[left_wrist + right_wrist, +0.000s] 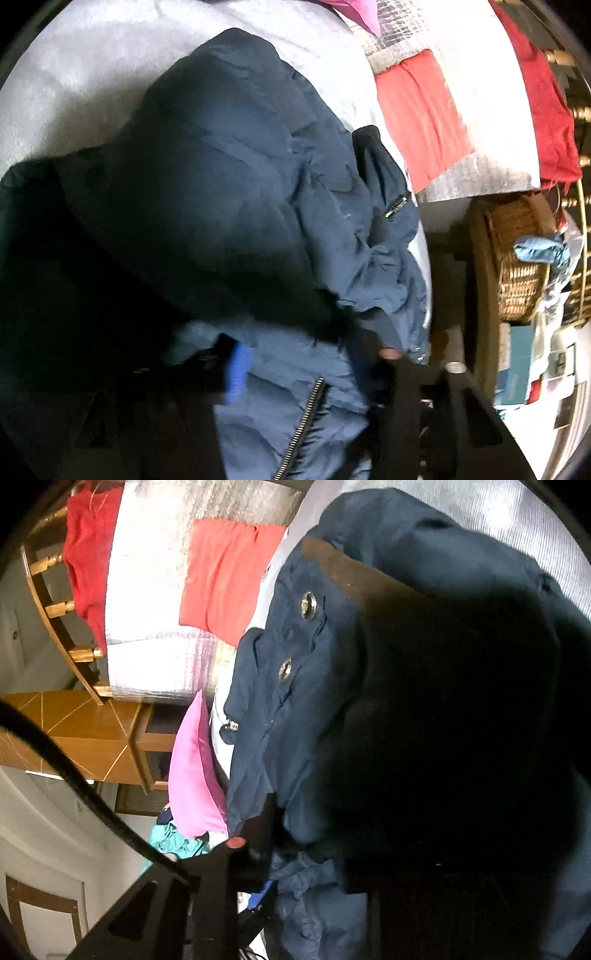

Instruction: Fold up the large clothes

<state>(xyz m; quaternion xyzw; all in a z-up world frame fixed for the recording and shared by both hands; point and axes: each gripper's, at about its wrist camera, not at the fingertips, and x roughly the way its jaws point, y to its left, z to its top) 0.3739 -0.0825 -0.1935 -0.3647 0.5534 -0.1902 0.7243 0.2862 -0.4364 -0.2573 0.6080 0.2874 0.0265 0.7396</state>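
Note:
A puffy dark blue jacket [229,177] lies across a pale grey bed sheet [92,74] and fills both views. Its zipper [306,421] runs down between the fingers of my left gripper [314,365]. That gripper is shut on a bunched fold near the jacket's edge, with a blue pad [238,373] on one side and a black finger [391,363] on the other. In the right wrist view the jacket [369,709] shows two metal snaps [306,605]. My right gripper [306,867] is shut on crumpled cloth at the jacket's edge. Its far finger is lost in shadow.
A red and white quilt [424,110] lies beyond the jacket, with a pink pillow [192,771] beside it. A wicker basket [517,258] and boxes stand off the bed's side. A wooden headboard [48,590] and a wooden cabinet [85,731] stand behind.

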